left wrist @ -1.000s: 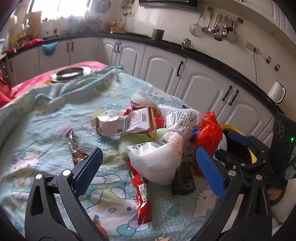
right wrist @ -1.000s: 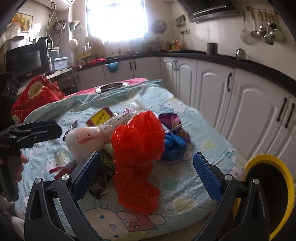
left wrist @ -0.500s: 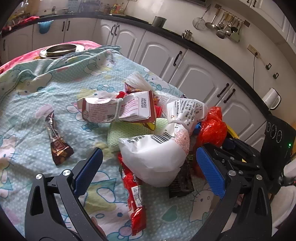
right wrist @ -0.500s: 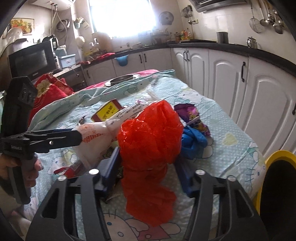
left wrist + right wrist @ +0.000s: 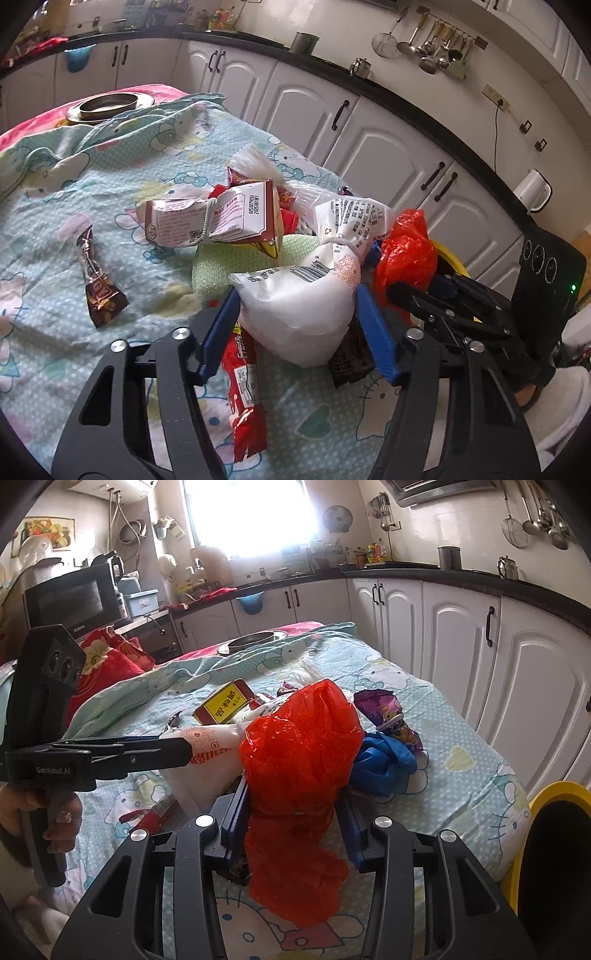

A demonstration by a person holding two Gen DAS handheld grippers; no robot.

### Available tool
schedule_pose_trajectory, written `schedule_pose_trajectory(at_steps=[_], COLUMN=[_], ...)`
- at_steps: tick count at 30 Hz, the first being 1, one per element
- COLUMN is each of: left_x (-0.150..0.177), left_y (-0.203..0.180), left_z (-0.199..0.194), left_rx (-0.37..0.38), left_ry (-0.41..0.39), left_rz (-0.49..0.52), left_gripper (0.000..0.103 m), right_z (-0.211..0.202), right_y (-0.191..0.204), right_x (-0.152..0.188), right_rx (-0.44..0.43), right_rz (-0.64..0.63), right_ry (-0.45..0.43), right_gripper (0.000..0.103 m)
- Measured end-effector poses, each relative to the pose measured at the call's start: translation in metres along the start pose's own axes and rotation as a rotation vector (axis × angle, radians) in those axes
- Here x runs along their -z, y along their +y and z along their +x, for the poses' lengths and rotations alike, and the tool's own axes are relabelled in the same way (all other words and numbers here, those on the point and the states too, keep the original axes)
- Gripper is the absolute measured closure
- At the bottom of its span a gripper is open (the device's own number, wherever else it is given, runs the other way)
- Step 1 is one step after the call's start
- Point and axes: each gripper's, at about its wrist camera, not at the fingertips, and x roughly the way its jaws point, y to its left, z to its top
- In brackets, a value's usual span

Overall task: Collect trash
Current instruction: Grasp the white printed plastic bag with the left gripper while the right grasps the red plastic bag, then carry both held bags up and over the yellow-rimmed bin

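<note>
A heap of trash lies on a table covered with a Hello Kitty cloth [image 5: 66, 206]. My left gripper [image 5: 299, 332] is shut on a white plastic bag [image 5: 299, 306], its blue pads pressed on both sides. My right gripper [image 5: 291, 812] is shut on a red plastic bag [image 5: 299, 746], which also shows in the left wrist view [image 5: 406, 251]. Around them lie a tied carton [image 5: 214, 218], a long red wrapper [image 5: 243, 387], a brown wrapper [image 5: 96, 284], a blue bag [image 5: 384, 757] and a purple wrapper [image 5: 388, 716].
A yellow-rimmed black bin [image 5: 554, 853] stands off the table's near right corner. A metal dish [image 5: 110, 105] sits at the far end of the table. White cabinets [image 5: 517, 672] run along the right side. The left gripper's body [image 5: 92, 760] reaches in from the left.
Both grippers moved forward into the heap and closed. The left one shut on the white bag, the right one on the red bag.
</note>
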Motion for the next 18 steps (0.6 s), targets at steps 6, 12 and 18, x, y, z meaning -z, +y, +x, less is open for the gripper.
schedule_pose_trajectory(at_steps=[6,12,18], left_x=[0.003,0.005,0.002], left_y=[-0.009,-0.025,-0.035], left_z=[-0.008,-0.024,-0.042], left_rx=[-0.004,-0.029,-0.041], left_ry=[-0.011,-0.06,-0.108], left_rz=[0.038,0.083,0.103], left_gripper=[0.061,0.067,0.068], right_z=[-0.007,-0.02,-0.036], right_y=[0.004,0.006,0.005], right_x=[-0.001,-0.004,-0.009], right_rx=[0.001,0.001,-0.006], right_rz=[-0.015,-0.024,-0.019], right_ry=[-0.014,-0.031,-0.064], right_gripper=[0.063,0.064,0.064])
